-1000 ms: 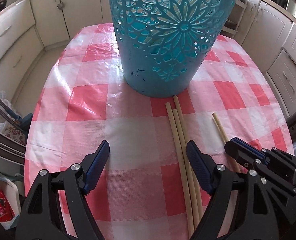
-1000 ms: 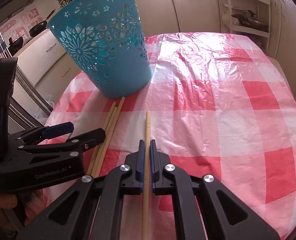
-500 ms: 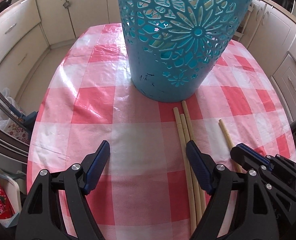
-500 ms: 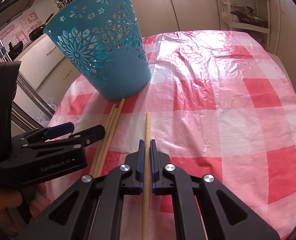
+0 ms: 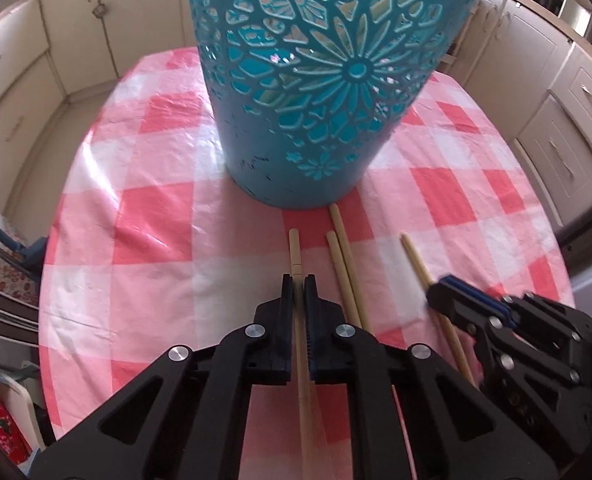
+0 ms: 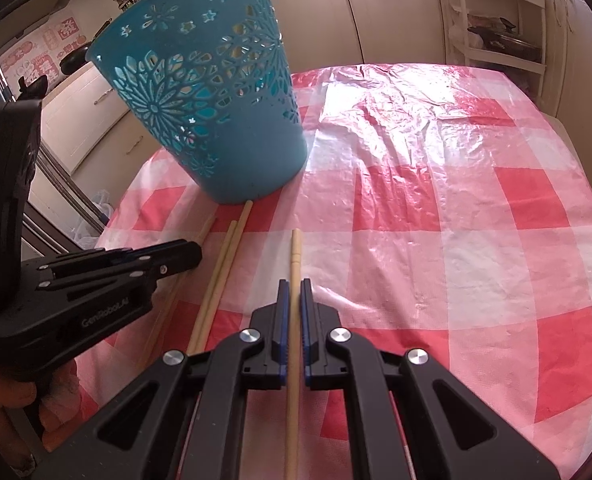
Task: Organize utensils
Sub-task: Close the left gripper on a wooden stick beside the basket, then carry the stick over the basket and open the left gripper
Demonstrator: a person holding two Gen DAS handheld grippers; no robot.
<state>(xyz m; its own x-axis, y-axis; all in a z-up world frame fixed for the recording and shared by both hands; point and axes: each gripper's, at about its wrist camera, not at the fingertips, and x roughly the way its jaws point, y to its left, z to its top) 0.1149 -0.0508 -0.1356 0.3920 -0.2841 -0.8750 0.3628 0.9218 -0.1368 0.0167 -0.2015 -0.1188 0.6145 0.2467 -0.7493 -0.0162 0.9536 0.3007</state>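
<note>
A teal cut-out plastic basket [image 5: 320, 92] stands upright on the red-and-white checked tablecloth; it also shows in the right wrist view [image 6: 216, 108]. My left gripper [image 5: 298, 280] is shut on a wooden chopstick [image 5: 296, 252] that sticks out forward toward the basket's base. Two more chopsticks [image 5: 346, 264] lie side by side on the cloth just to its right. My right gripper [image 6: 295, 284] is shut on another chopstick [image 6: 295, 252]. In the left wrist view the right gripper [image 5: 452, 300] sits at the lower right with its chopstick [image 5: 416, 260].
The oval table [image 6: 476, 208] stretches to the right of the basket, its plastic cover wrinkled and glossy. Cream kitchen cabinets [image 5: 24, 68] surround it. The table's near-left edge [image 5: 52, 320] drops to bags on the floor. An open shelf unit [image 6: 496, 28] stands behind.
My left gripper has closed from wide open onto a chopstick taken from the bundle on the cloth. The right gripper stays shut on its chopstick, almost in place.
</note>
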